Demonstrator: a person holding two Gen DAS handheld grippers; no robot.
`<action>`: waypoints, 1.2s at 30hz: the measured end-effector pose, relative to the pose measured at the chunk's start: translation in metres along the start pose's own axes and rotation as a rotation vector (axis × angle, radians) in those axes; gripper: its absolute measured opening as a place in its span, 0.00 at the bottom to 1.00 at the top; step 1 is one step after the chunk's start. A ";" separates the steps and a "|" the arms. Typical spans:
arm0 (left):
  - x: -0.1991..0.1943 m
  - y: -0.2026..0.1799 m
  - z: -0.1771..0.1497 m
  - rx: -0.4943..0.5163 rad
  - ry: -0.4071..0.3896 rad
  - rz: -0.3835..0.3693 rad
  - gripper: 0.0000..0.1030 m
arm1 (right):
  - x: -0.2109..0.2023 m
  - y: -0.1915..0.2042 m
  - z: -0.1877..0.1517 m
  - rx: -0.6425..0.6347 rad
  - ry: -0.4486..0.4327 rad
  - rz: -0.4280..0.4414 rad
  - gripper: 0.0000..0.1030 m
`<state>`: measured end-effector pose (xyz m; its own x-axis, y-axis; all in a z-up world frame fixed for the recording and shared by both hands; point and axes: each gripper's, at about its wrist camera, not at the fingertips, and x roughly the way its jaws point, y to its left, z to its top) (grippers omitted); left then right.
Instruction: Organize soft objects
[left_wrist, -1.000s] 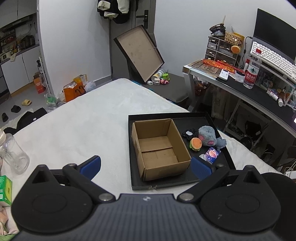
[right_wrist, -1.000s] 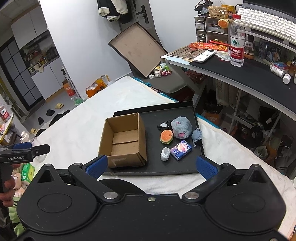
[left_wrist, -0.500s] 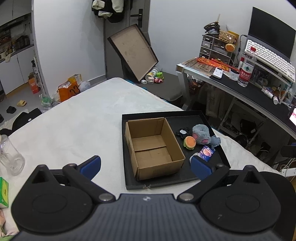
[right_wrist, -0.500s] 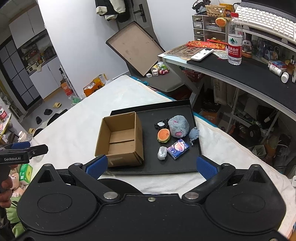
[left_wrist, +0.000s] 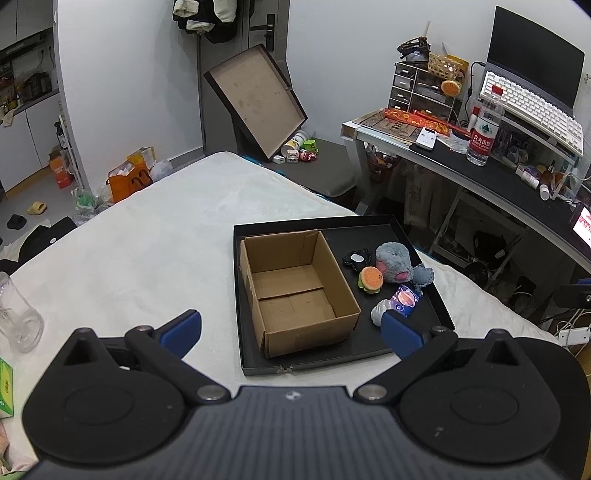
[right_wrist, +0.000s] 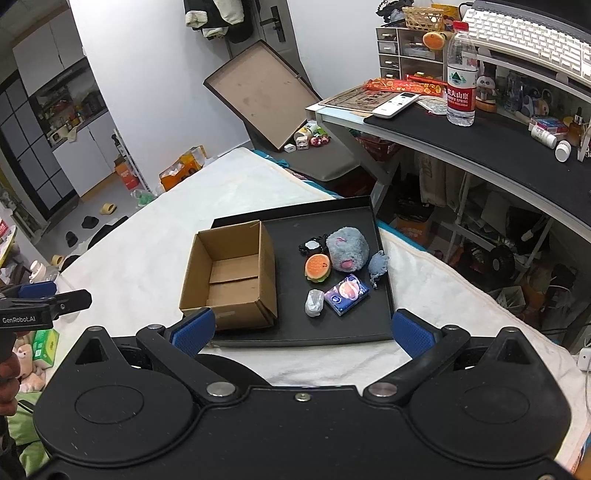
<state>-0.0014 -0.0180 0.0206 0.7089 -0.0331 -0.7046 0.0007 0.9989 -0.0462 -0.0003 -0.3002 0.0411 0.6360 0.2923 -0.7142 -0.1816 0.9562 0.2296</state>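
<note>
— Six little things sit on the black tray (right_wrist: 380, 258), all to the right of the cardboard box (right_wrist: 229, 277), and not one is in it yet.

— Both tools are idle?

— Yes. The left gripper (left_wrist: 291, 326) and the right gripper (right_wrist: 303, 328) each hang spread wide over the near edge of the tray, nothing between the blue pads.

— Which would you take first?

— I'd guess the burger plush (right_wrist: 317, 267) or the big grey plush (right_wrist: 347, 249). They touch each other, so come straight down on one and close gently, else the neighbour drags along. The small grey toy (right_wrist: 377, 266) lies beside them. The tissue pack (right_wrist: 346, 293) and the crumpled white wrapper (right_wrist: 314, 302) sit nearest; the black trinket (right_wrist: 313, 245) is farthest back and looks hard, perhaps not for the box.

— And the footing?

— A white fleecy blanket (left_wrist: 147, 251) on a bed, so the tray may rock if pressed. Desk with water bottle (right_wrist: 460, 74) on the right, glass jar (left_wrist: 18, 317) far left.
</note>
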 end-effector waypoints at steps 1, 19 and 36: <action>0.001 -0.001 0.000 0.000 0.001 0.001 1.00 | 0.000 -0.001 0.000 0.003 0.001 0.001 1.00; 0.030 -0.009 -0.004 -0.035 0.043 -0.054 1.00 | 0.031 0.004 0.003 -0.044 0.049 0.009 1.00; 0.095 -0.006 -0.008 -0.081 0.130 -0.076 1.00 | 0.081 -0.019 0.013 -0.027 0.130 -0.003 1.00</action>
<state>0.0603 -0.0275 -0.0513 0.6117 -0.1175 -0.7823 -0.0097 0.9877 -0.1559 0.0643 -0.2943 -0.0128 0.5347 0.2870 -0.7948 -0.2004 0.9568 0.2106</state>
